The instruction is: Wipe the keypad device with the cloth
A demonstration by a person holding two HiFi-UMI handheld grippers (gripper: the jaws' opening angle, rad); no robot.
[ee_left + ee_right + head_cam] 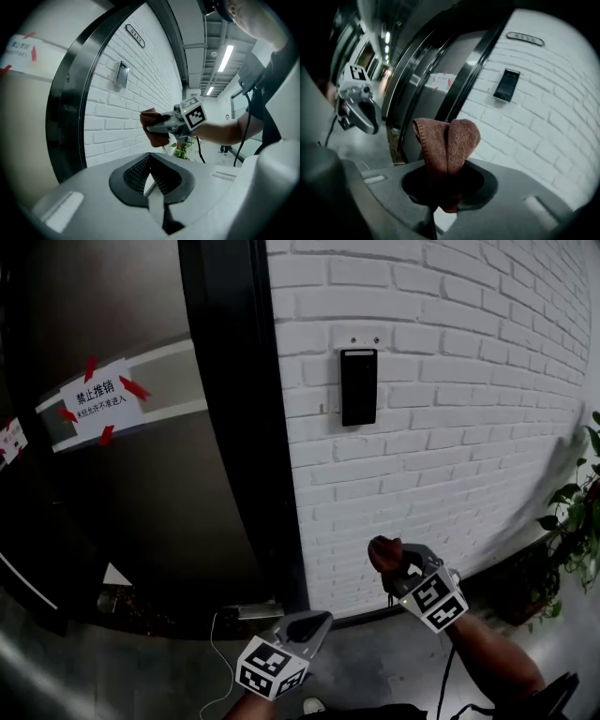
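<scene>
Black rectangular keypad device (pixel 358 386) is mounted on the white painted brick wall (pixel 469 446), right of the dark door frame (pixel 239 427). Below it, the right gripper (pixel 446 185) clamps a brown folded cloth (pixel 447 143). The left gripper (pixel 151 177) is closed and empty above the grey floor (pixel 375 662).

A black keypad device (pixel 358 386) is fixed flat on the white brick wall (pixel 450 456), near the wall's left edge, beside the dark door frame (pixel 246 427). A small dark plate (pixel 524 38) is seen higher up. A thin white cable (pixel 216 652) is seen on the grey floor (pixel 375 652).
</scene>
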